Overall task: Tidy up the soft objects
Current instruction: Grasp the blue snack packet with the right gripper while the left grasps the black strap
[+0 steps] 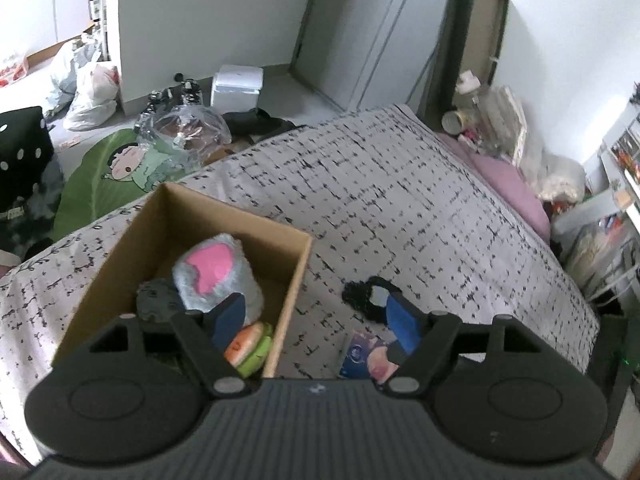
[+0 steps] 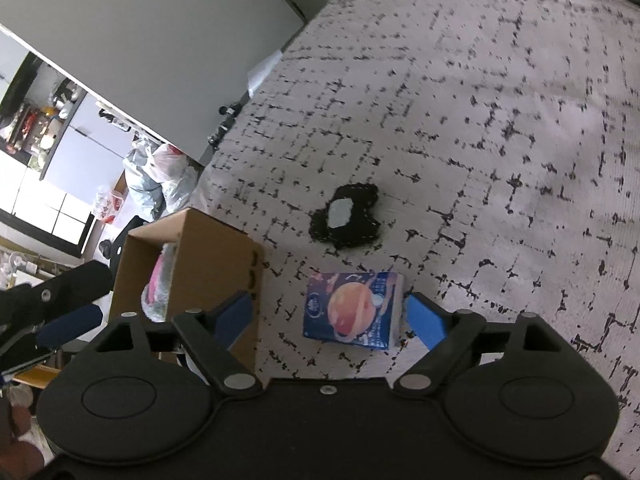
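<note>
Soft objects are split between a cardboard box (image 1: 224, 216) and the patterned bedspread (image 1: 400, 200) on which the box rests.

Left wrist view:
- Box position: 9 o'clock of frame centre, open top.
- Box contents: a grey plush with a pink heart patch (image 1: 216, 276), a dark grey plush (image 1: 154, 300) touching it at its 8 o'clock, and an orange-and-green plush (image 1: 250, 350) against the near right wall.
- Left gripper (image 1: 316, 320): jaws released and spread wide, nothing between the blue pads (image 1: 402, 324). One pad hangs over the box interior, the other over the bedspread outside it.
- A black knitted piece with a pale centre (image 1: 370, 296) lies flat on the bedspread at 3 o'clock of the box, apart from it.

Right wrist view:
- Right gripper (image 2: 330, 316): jaws released, spread to either side of a blue printed tissue pack (image 2: 352, 310). Neither pad touches the pack; the right pad stands just beside its right edge.
- The pack lies flat on the bedspread, just beside the box at its 3 o'clock.
- The black knitted piece lies at 12 o'clock of the pack, near but apart.
- The left gripper appears at the frame's 9 o'clock edge, beside the box.
</note>
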Tool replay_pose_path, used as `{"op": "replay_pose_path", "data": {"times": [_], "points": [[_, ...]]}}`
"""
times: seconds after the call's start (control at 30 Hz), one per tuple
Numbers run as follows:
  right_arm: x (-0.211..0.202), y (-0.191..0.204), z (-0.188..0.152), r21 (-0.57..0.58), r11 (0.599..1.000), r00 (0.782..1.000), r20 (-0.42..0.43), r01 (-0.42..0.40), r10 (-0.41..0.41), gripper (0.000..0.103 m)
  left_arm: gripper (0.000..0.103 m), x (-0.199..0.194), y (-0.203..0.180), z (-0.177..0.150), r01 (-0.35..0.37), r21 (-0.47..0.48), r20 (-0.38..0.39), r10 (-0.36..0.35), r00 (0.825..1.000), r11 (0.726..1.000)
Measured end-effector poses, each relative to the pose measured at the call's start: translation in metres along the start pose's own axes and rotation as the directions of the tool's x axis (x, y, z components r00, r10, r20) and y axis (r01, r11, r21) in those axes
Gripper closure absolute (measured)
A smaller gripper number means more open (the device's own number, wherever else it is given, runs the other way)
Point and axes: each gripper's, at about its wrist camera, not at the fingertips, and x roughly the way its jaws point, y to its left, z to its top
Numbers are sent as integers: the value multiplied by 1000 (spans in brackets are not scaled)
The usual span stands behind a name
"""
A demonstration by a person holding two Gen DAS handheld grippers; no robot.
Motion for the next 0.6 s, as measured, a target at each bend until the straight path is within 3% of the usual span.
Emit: {"op": "replay_pose_path", "data": {"times": [0.27,0.4,0.47,0.5,0.6], "points": [[22,-27,-2,107,994,998,-69,15,-8,21,27,19,-25,-3,2,34,-38,0,999,999],[29,-31,-1,99,995,998,-60,12,-6,37,27,30,-37,-3,-6,56,-54,9,998,998],[33,-30,-2,73,997,997,-69,21,-16,56,27,35,-41,-3,-4,66,-63,8,998,998],[35,-32,-2,71,997,997,-81,24,-18,74,27,38,-44,-3,-4,74,-69,10,998,997],[33,-34,-3,78,997,997,-78,9,-3,79,27,47,-52,-4,-3,93,-85,11,996,996]]}}
